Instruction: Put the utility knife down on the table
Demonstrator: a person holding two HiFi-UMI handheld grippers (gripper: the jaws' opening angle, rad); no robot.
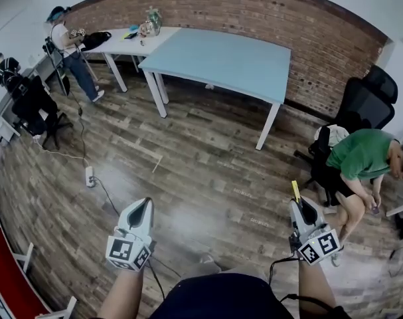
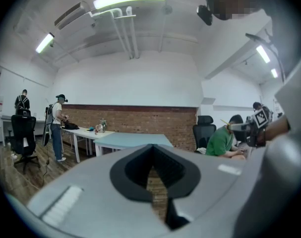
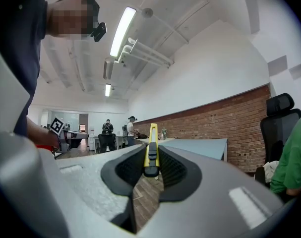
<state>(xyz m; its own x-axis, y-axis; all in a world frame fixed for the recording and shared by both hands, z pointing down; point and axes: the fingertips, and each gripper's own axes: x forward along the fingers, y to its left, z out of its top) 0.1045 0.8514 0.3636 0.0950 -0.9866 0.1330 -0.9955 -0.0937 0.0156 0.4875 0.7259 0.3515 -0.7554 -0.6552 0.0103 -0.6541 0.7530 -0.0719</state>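
A yellow utility knife (image 1: 295, 191) with a black slider stands upright between the jaws of my right gripper (image 1: 301, 203), which is shut on it. In the right gripper view the utility knife (image 3: 151, 150) sticks up past the right gripper's (image 3: 151, 165) dark pads. My left gripper (image 1: 146, 203) hangs over the wooden floor at the lower left, jaws together and nothing in them. The left gripper (image 2: 151, 167) shows only a thin slit in its own view. A light blue table (image 1: 221, 58) stands well ahead by the brick wall, with the light blue table (image 2: 133, 139) far from both grippers.
A person in a green shirt (image 1: 360, 155) sits at the right by a black office chair (image 1: 367, 102). A white table (image 1: 131, 42) with small items adjoins the blue one, a person (image 1: 72, 48) standing beside it. A power strip (image 1: 90, 176) and cable lie on the floor.
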